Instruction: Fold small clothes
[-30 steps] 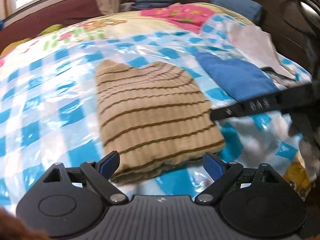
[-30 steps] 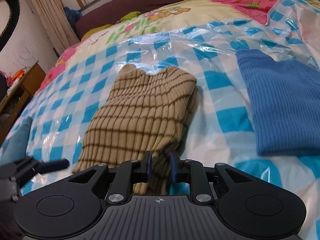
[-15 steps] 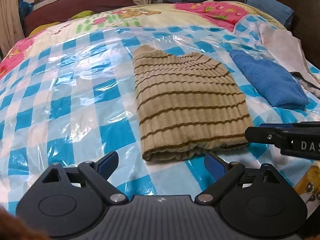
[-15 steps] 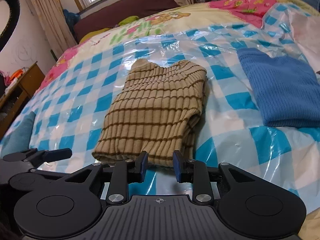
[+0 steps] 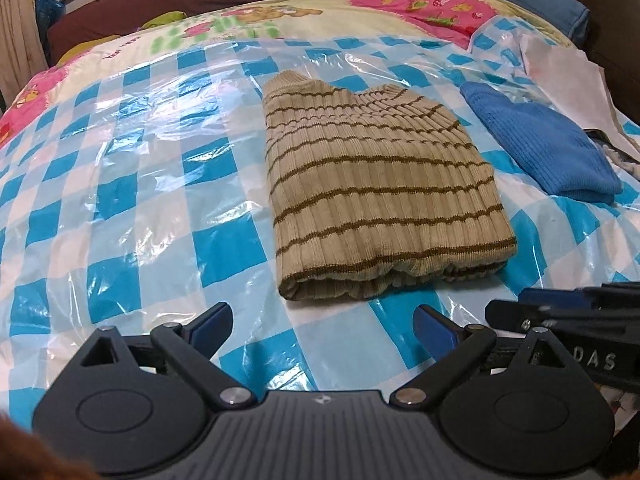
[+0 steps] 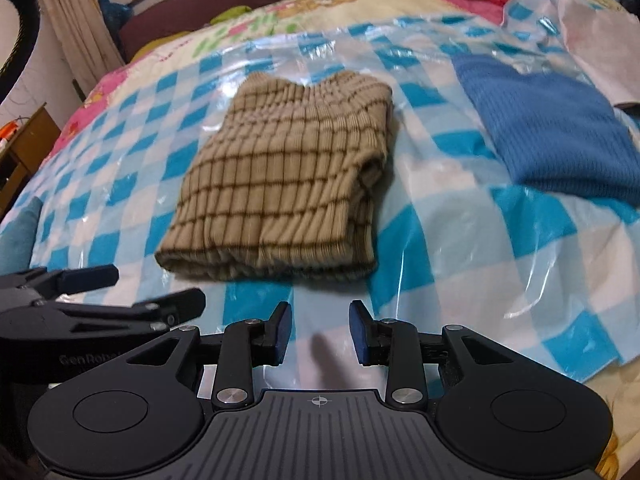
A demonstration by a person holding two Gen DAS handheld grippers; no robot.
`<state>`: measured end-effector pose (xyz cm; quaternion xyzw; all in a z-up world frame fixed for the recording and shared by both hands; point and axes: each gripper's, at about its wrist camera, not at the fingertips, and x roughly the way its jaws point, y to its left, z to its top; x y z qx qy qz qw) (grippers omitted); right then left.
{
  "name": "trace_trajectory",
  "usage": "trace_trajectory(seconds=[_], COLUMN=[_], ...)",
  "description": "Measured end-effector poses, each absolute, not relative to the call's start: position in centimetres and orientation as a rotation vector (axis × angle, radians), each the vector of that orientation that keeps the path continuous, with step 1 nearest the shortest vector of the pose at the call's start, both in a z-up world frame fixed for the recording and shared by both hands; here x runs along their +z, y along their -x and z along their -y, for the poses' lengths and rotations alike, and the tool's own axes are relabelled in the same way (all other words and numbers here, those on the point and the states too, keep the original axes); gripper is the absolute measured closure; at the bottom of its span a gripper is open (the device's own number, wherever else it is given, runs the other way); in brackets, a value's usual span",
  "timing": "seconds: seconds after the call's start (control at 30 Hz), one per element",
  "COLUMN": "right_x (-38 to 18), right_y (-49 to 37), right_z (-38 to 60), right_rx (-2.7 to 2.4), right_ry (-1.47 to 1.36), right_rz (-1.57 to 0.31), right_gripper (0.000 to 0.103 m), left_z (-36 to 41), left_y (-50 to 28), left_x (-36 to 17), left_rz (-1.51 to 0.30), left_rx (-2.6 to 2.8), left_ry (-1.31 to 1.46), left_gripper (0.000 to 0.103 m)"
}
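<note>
Both wrist views low, near, sharing striped sweater (image 5: 380, 196) (image 6: 288, 176).

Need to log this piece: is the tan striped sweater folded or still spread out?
Folded. The tan striped sweater lies as a compact rectangle on the checkered plastic sheet, doubled layers showing along its near edge; neither gripper touches it.

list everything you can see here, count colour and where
striped sweater: 1, tan with brown stripes, folded, centre of the bed
blue knit: 1, blue, folded, right of the striped sweater
white cloth: 1, white, far right, behind the blue knit
plastic sheet: 1, clear over blue and white checks, under the clothes
quilt: 1, pink and yellow print, far end of the bed
left gripper: 1, black with blue pads, open, short of the sweater
right gripper: 1, black with blue pads, open, empty
</note>
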<state>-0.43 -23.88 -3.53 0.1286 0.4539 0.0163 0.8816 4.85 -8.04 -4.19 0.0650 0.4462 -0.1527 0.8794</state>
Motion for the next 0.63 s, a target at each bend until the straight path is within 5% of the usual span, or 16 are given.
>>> trace_trajectory(seconds=[0.63], right_x=[-4.19], right_y=[0.58], right_z=[23.72], right_rx=[0.028], right_ry=[-0.29], right_rz=[-0.963], right_gripper=[0.07], left_z=[8.0], left_y=[-4.8], left_x=[-4.72], left_rz=[-0.957], left_rx=[-0.305], left_ry=[-0.13], left_gripper=[0.002])
